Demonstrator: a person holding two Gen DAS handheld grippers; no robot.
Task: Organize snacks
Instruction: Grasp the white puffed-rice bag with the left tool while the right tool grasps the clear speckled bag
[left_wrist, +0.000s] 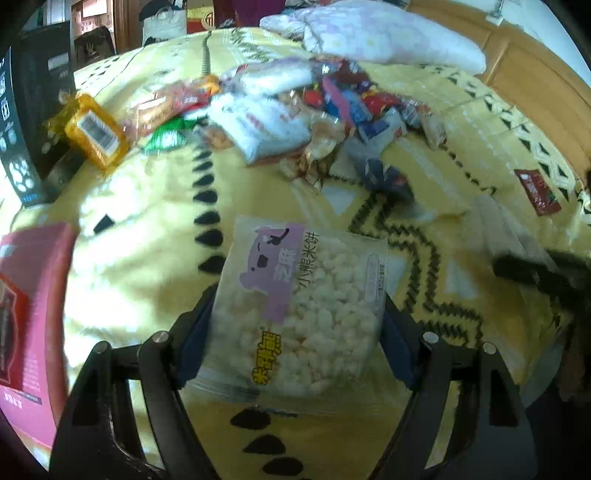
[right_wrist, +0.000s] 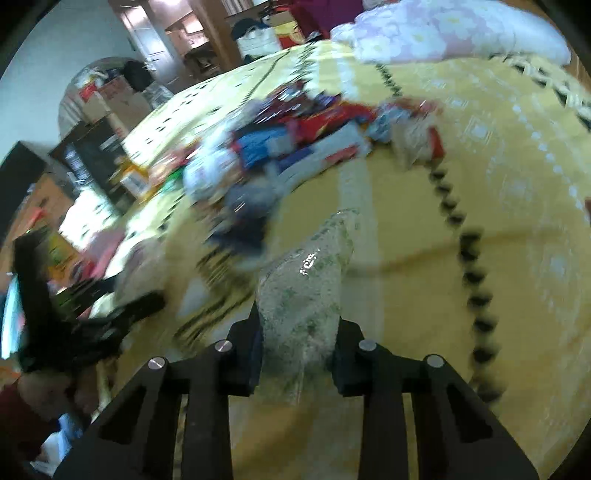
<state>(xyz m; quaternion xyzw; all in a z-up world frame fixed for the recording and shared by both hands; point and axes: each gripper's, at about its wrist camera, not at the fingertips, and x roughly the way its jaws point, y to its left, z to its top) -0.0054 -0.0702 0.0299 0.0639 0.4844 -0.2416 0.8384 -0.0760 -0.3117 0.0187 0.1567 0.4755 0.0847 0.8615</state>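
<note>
My left gripper (left_wrist: 295, 325) is shut on a clear rice-cracker packet (left_wrist: 306, 306) with a purple bear label, held just above the yellow bedspread (left_wrist: 140, 229). My right gripper (right_wrist: 299, 332) is shut on a clear packet of pale, green-flecked snack (right_wrist: 306, 284), seen edge-on and blurred, above the bedspread (right_wrist: 480, 155). A heap of mixed snack packets (left_wrist: 295, 107) lies further back on the bed; it also shows in the right wrist view (right_wrist: 295, 136). The other gripper (left_wrist: 532, 269) shows as a dark blur at the right.
A pink box (left_wrist: 29, 314) stands at the left edge. An orange packet with a barcode (left_wrist: 96, 129) lies by a black box (left_wrist: 33, 110). A dark red packet (left_wrist: 537, 192) lies at the right. A floral pillow (left_wrist: 388, 33) is at the back by a wooden headboard (left_wrist: 535, 74).
</note>
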